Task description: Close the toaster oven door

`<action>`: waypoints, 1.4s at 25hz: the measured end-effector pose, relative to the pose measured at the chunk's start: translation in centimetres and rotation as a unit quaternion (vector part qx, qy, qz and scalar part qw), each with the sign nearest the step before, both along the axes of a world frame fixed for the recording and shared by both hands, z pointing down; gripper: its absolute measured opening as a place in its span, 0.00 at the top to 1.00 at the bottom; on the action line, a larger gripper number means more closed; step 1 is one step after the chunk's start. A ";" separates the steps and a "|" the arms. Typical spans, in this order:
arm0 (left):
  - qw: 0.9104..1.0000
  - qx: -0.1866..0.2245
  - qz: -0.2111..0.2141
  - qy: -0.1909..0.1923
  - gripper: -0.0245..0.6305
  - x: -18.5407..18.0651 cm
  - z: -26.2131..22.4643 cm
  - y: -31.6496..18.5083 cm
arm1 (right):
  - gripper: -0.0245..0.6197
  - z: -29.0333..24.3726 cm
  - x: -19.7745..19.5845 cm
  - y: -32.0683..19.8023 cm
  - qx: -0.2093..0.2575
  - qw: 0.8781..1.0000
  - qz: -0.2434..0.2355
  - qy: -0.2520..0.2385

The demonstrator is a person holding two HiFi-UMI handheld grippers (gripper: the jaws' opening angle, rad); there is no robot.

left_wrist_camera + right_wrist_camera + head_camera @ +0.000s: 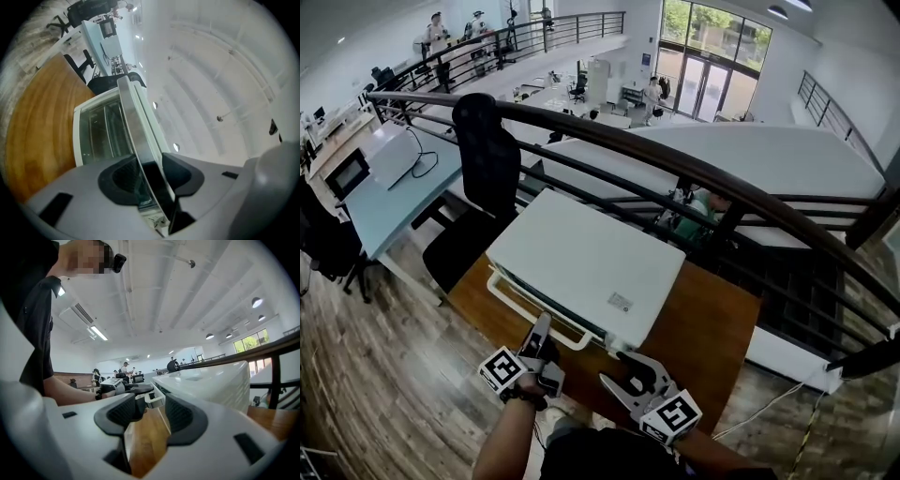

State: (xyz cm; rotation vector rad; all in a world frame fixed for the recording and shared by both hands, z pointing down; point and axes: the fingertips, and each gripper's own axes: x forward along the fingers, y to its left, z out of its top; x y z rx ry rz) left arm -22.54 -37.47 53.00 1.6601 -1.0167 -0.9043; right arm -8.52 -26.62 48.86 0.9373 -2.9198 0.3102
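Observation:
A white toaster oven [591, 262] stands on a wooden table [712, 328], its front facing me. Its door, with a white handle bar [530, 314], stands nearly upright against the front. My left gripper [541, 325] is at the door's left end. In the left gripper view the door's edge [136, 126] runs between the pads of my left gripper [151, 176], which press on it; the glass pane [101, 131] shows beside it. My right gripper [623, 370] hovers near the oven's front right corner. It [152, 411] is open, with only table [150, 437] between its jaws.
A dark curved railing [694, 169] runs close behind the table, with a drop to a lower floor beyond. A black office chair [483, 159] stands at the table's far left. The table's near edge is just under my grippers. My forearm [511, 436] reaches in from below.

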 end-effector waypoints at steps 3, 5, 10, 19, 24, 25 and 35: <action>1.000 0.002 0.002 -0.003 0.73 0.1 -0.1 -0.7 | 0.65 0.0 0.5 -0.1 0.000 1.000 0.007 0.001; 1.000 0.004 0.002 -0.002 0.72 0.3 -0.3 -1.0 | 0.65 -0.1 0.9 -0.2 0.001 1.000 0.012 0.001; 1.000 -0.002 0.000 -0.009 0.73 0.2 0.1 -1.8 | 0.66 -0.4 1.7 -0.6 0.006 1.000 0.024 -0.002; 0.999 -0.031 -0.019 -0.002 0.76 -0.3 1.0 -2.6 | 0.66 -2.0 2.0 -1.0 0.023 0.999 0.022 -0.010; 0.994 -0.009 0.004 -0.107 0.64 -1.2 1.4 -2.5 | 0.65 -2.5 1.7 -1.0 0.037 0.999 0.036 -0.010; 0.991 -0.016 0.007 -0.131 0.61 -1.6 1.6 -2.2 | 0.65 -2.8 1.6 -1.1 0.039 0.998 0.043 -0.011; 0.959 0.036 0.028 -0.280 0.53 -5.1 -3.0 1.8 | 0.66 -5.2 0.6 -1.1 0.041 0.993 0.106 -0.021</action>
